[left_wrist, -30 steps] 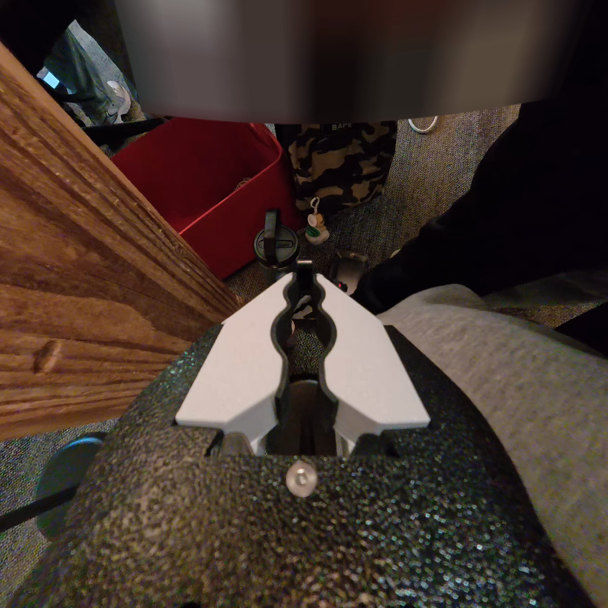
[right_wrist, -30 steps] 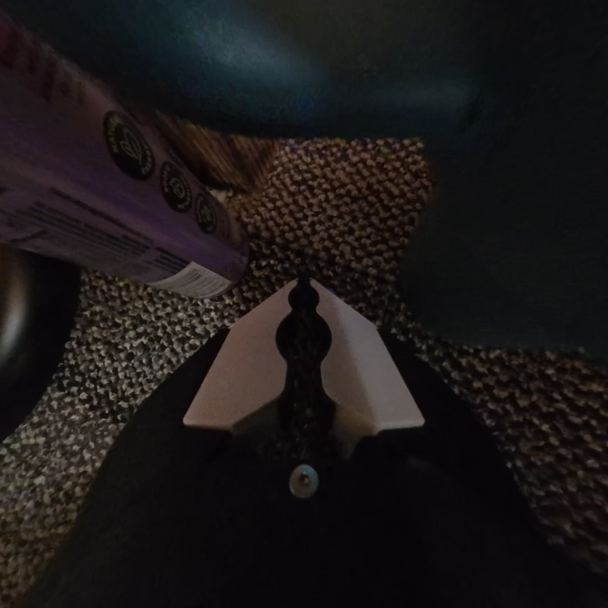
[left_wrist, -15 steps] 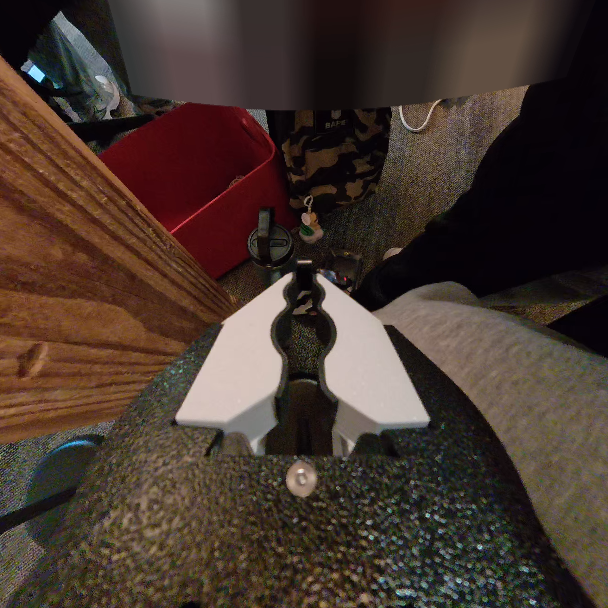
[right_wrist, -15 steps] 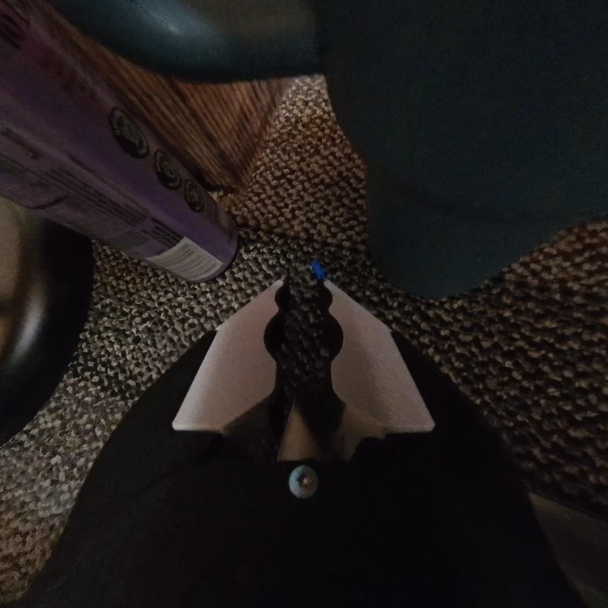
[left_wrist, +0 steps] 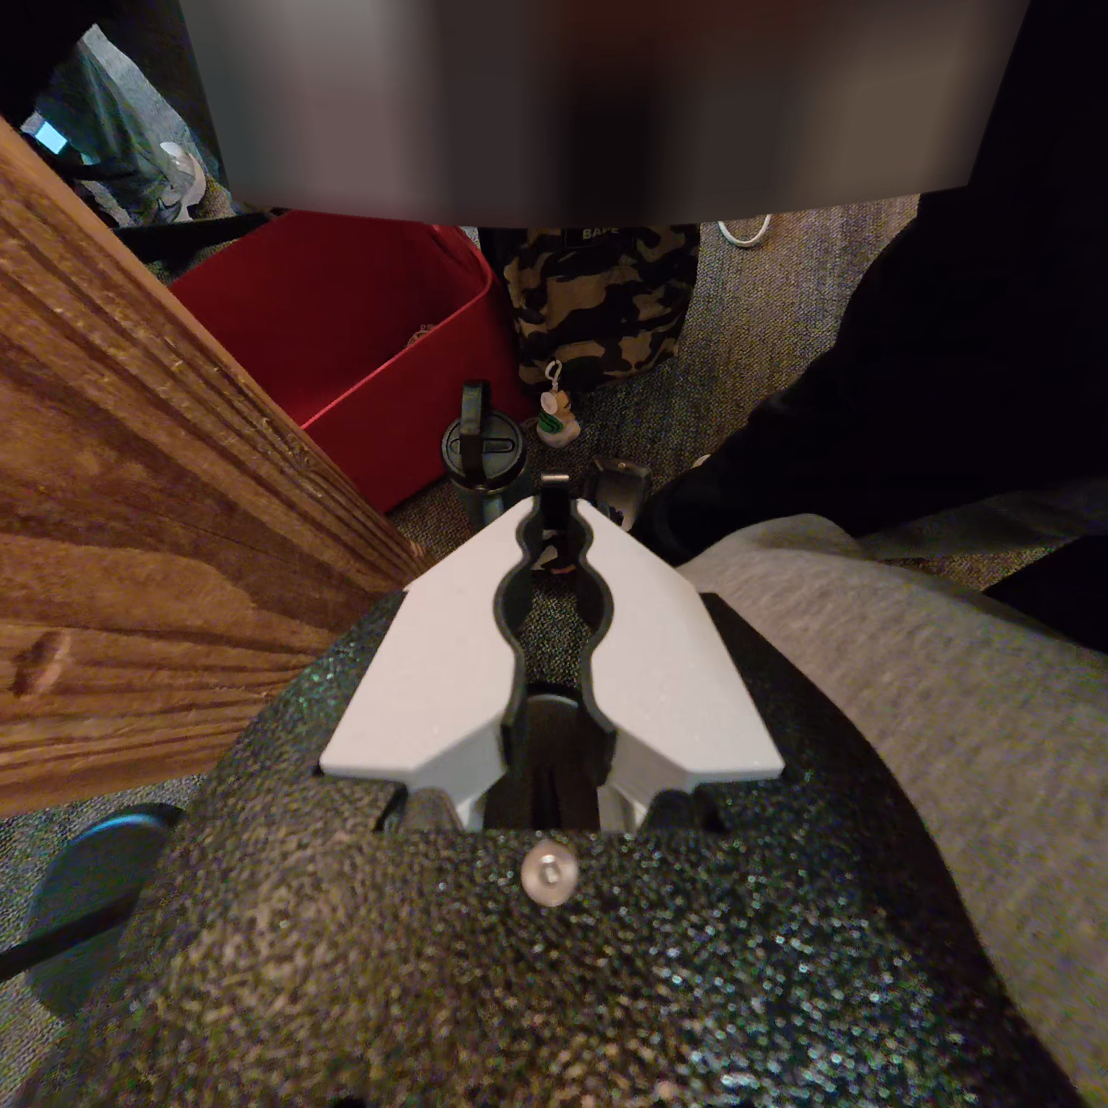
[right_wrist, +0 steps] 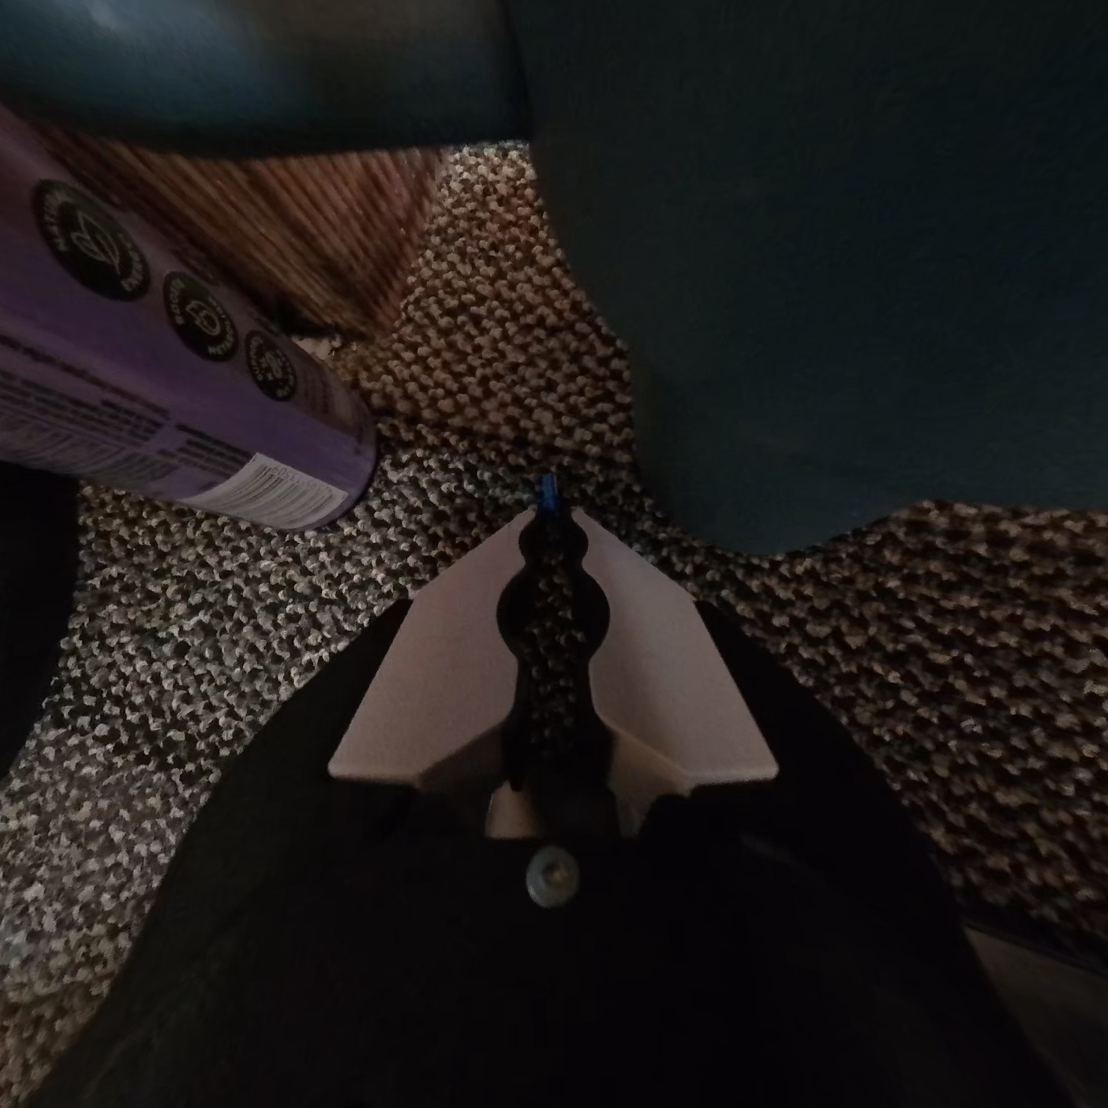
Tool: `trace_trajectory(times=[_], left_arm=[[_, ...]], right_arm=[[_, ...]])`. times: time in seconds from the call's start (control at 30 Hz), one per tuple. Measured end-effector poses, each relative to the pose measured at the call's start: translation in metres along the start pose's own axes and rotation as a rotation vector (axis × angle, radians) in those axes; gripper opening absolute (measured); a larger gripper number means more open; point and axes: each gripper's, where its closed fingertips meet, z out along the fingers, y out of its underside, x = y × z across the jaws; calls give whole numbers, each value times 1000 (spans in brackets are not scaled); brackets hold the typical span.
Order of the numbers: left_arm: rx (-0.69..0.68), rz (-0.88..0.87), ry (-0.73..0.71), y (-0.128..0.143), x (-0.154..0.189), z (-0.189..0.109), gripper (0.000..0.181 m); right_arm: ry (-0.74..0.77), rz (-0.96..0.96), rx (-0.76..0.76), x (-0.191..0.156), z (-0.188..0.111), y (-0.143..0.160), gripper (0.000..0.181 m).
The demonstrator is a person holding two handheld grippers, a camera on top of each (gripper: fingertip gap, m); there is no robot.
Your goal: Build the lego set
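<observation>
Both hand-held grippers low over carpet, each pinching a small piece.

Left hand-held gripper (left_wrist: 553, 509) was closed on a thin black piece (left_wrist: 553, 500) at its tips, beside the wooden counter edge (left_wrist: 150, 479); beyond it a dark bottle (left_wrist: 482, 446), then the red bin (left_wrist: 360, 336). Right hand-held gripper (right_wrist: 551, 521) was clamped on a small blue piece (right_wrist: 548, 494) over carpet (right_wrist: 240, 599), near a purple can (right_wrist: 150, 390). Likely best: lift both to the counter, keep each pinch firm, and align studs squarely before pressing.

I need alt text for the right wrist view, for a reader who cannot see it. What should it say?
Dim view along the right gripper, whose white fingers are closed on a small blue piece at their tips, above speckled carpet. A purple can with a printed label lies on its side at left; dark shapes fill the top and right.
</observation>
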Motion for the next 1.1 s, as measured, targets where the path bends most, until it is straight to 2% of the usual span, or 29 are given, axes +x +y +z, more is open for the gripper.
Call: trace_trajectory(times=[0.3, 0.37, 0.47, 0.53, 0.6, 0.67, 0.77, 0.83, 0.87, 0.97, 1.1], left_arm=[[-1, 6, 1, -2, 1, 0, 6], [-4, 8, 2, -3, 2, 1, 6], [-2, 19, 14, -7, 7, 2, 6], [21, 42, 34, -16, 15, 4, 6], [71, 45, 61, -34, 24, 4, 6], [140, 54, 98, -59, 36, 6, 5], [249, 78, 168, -106, 60, 9, 5], [295, 93, 225, -133, 81, 11, 5], [298, 114, 243, -140, 91, 14, 6], [310, 197, 270, -150, 116, 20, 6], [304, 330, 217, -167, 135, 28, 6]], right_arm=[[-76, 42, 27, -12, -17, 3, 3], [-113, 111, 56, -22, -34, -1, 3], [-85, 182, 80, -26, -80, -12, 3], [-15, 224, 116, -17, -131, -32, 3], [40, 199, 165, -6, -198, -66, 3], [126, 145, 233, 13, -280, -109, 2], [242, 169, 345, 33, -410, -178, 3], [259, 139, 444, 23, -494, -223, 3], [226, 79, 466, 6, -530, -237, 3], [196, -62, 525, -42, -626, -251, 3], [184, -23, 708, -72, -768, -266, 2]])
